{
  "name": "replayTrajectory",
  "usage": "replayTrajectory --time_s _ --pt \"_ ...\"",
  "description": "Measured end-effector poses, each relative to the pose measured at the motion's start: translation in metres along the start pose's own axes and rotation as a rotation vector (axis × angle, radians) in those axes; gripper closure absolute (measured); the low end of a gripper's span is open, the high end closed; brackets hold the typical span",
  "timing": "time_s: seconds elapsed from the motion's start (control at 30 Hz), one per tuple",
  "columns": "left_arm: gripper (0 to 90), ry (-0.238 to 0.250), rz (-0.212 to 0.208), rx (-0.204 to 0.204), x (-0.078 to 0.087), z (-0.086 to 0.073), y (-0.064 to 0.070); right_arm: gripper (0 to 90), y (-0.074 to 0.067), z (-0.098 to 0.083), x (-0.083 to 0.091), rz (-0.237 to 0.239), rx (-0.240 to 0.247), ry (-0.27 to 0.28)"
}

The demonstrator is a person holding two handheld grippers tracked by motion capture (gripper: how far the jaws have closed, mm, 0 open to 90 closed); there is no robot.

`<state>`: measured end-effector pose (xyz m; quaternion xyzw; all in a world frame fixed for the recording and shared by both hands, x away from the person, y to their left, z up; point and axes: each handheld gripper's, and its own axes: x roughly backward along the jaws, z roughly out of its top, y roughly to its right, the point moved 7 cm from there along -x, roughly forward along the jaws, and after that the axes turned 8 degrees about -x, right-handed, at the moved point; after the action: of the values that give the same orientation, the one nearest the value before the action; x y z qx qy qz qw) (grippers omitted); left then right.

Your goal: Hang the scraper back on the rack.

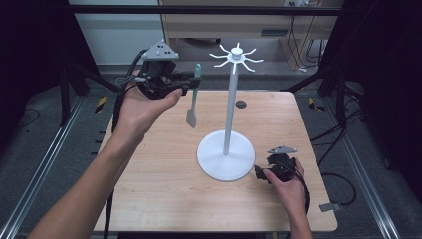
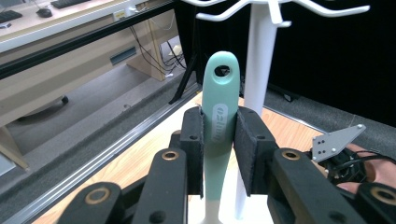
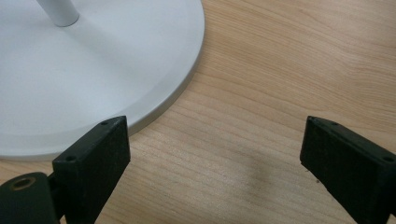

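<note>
A spatula with a mint-green handle (image 2: 219, 112) and a grey blade (image 1: 191, 117) hangs upright in the air, hole end up. My left gripper (image 1: 191, 79) is shut on its handle (image 1: 197, 74), held high over the table's back left, left of the white stand. In the left gripper view both pads (image 2: 192, 140) press the handle's sides. The white hook stand (image 1: 230, 109) rises from a round base (image 1: 225, 159), with curved hooks (image 1: 237, 56) at its top. My right gripper (image 3: 212, 172) rests low by the base's right edge (image 3: 177, 88), open, with bare wood between its jaws.
The wooden table (image 1: 164, 189) ends near the right hand (image 1: 291, 191). A dark round hole (image 1: 241, 104) marks the tabletop behind the stand. Black frame posts and metal rails flank the table. Cables trail from both grippers.
</note>
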<state>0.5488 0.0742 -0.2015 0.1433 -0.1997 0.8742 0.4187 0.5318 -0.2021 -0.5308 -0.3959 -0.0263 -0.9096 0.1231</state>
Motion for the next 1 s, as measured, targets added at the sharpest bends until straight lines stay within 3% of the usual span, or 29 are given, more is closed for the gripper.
replayTrajectory --time_s 0.13,0.67,1.0 --pt "73.7 -0.011 -0.009 -0.025 -0.003 0.004 0.006 8.7 0.000 0.000 0.000 0.002 -0.001 0.000" --pt "73.7 0.024 -0.032 -0.029 -0.002 0.017 0.018 8.7 0.000 0.000 0.000 0.004 -0.002 -0.003" --pt "73.7 0.016 -0.036 -0.029 -0.007 0.017 0.018 8.6 0.000 0.000 0.000 0.005 0.002 -0.004"
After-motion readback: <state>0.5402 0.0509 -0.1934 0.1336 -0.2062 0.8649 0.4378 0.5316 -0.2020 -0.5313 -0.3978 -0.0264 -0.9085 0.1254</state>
